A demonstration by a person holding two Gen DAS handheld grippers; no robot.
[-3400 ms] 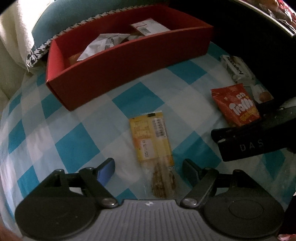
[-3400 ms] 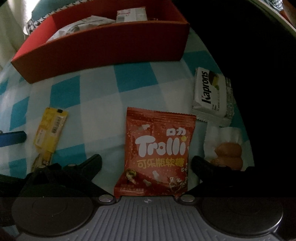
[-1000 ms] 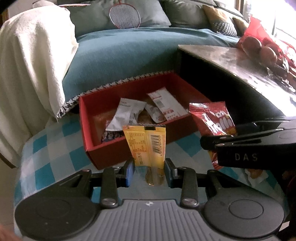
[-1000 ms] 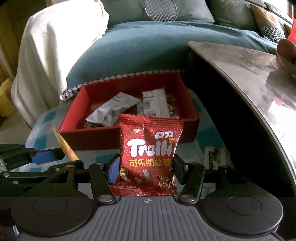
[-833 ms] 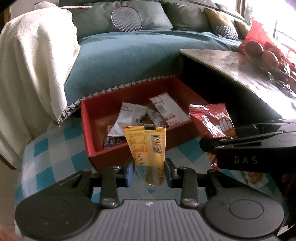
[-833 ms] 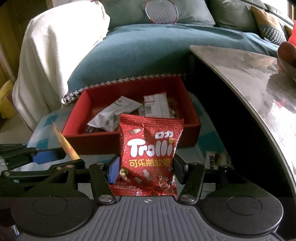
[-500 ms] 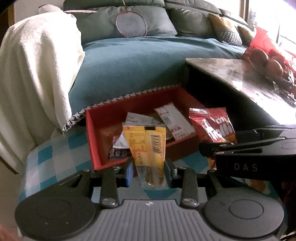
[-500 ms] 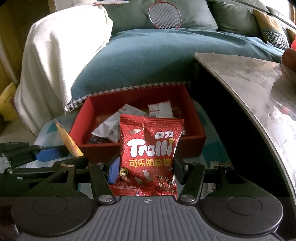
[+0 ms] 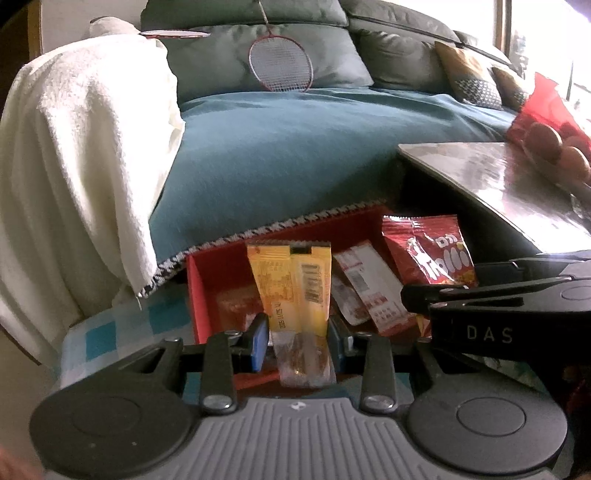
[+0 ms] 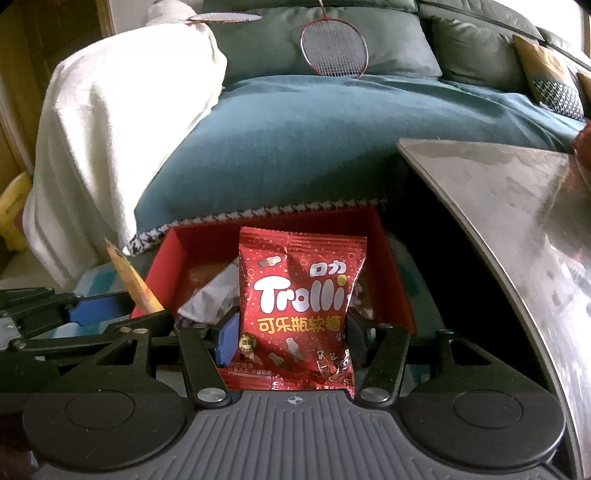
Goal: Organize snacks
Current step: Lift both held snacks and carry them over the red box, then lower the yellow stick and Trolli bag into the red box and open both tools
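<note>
yellow packet [image 9: 293,284] clamped between left gripper [image 9: 297,341] fingers

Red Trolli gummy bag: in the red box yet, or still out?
Out. Red Trolli gummy bag stands upright, clamped in the right gripper, short of the red box.

Lighting: daylight from the upper right; window area [image 9: 546,33] blown out to white. White towel [image 9: 85,147] overexposed, its texture partly lost. Glossy table [image 10: 517,206] carries pale streaked glare. Red box [image 10: 280,236] interior sits in shadow, contents murky. Tool bodies along the lower edge are dark, near black.
Quality: strong fisheye bowing, straight edges curve toward the rims; black vignette in the corners. Overall softness, slight blur on the sofa cover [image 9: 295,147]. Colour noise in the shadows.
</note>
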